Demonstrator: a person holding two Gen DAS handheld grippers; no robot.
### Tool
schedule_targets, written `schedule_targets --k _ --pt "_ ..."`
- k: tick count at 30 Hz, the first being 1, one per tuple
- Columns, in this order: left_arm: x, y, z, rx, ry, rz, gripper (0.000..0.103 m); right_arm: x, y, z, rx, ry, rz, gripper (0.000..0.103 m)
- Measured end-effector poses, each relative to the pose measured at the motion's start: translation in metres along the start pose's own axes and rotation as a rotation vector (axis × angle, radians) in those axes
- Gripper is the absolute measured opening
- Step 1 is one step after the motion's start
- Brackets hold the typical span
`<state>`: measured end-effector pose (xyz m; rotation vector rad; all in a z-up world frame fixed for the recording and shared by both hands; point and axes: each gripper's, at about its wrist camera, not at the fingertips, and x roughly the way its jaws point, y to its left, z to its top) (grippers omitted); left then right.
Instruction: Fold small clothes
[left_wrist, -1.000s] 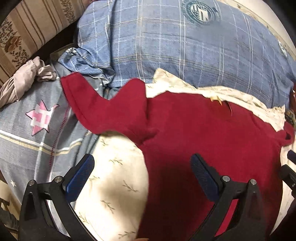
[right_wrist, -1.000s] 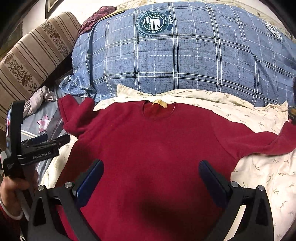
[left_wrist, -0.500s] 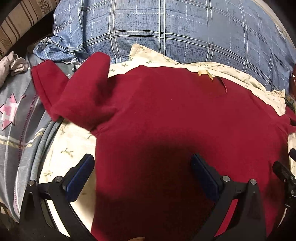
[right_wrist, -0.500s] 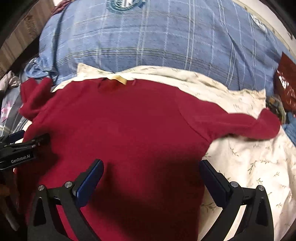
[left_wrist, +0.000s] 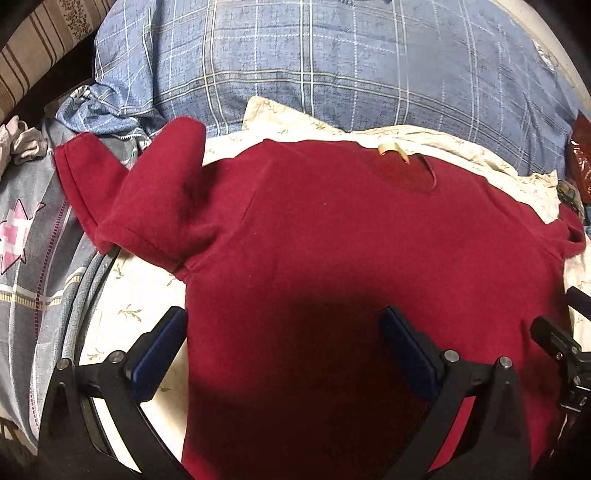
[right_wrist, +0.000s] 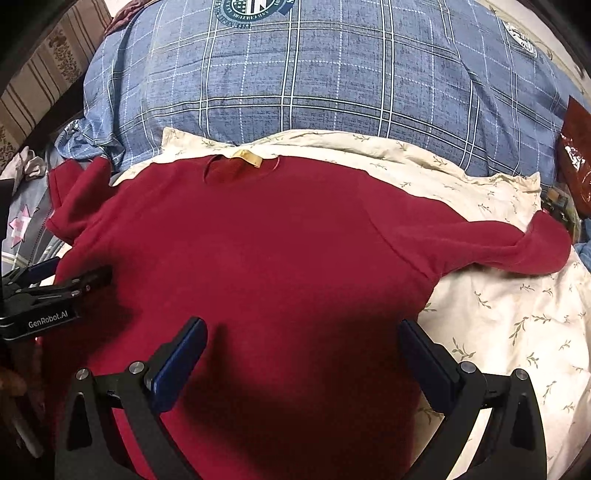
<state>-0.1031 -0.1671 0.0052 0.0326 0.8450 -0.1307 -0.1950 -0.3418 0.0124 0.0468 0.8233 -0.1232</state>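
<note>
A dark red long-sleeved sweater (left_wrist: 332, 240) lies flat, neck away from me, on a cream leaf-print cloth (left_wrist: 133, 295); it also shows in the right wrist view (right_wrist: 258, 258). Its left sleeve (left_wrist: 140, 199) is bunched and doubled over at the cloth's left edge. Its right sleeve (right_wrist: 498, 243) stretches out to the right. My left gripper (left_wrist: 284, 343) is open and empty, hovering over the sweater's lower left body. My right gripper (right_wrist: 303, 354) is open and empty over the lower middle. The left gripper shows side-on in the right wrist view (right_wrist: 55, 288).
A big blue plaid pillow (right_wrist: 314, 74) lies behind the sweater. A grey quilt with a pink star (left_wrist: 22, 240) and a crumpled pale garment (left_wrist: 22, 144) are at the left. A striped cushion (right_wrist: 44, 62) is at the far left, a red packet (right_wrist: 576, 162) at the right.
Both grippers stayed open. The left view swung right from the sleeve onto the sweater's body. The right view swung right, then back toward the centre. The sweater lies as before.
</note>
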Motion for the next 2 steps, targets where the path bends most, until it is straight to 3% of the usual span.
schedule_targets --k 2 --pt "-0.0033 0.0000 -0.0008 0.000 0.000 -0.003 0.103 -0.0022 0.0007 -0.0003 0.001 -0.003 0.004 0.103"
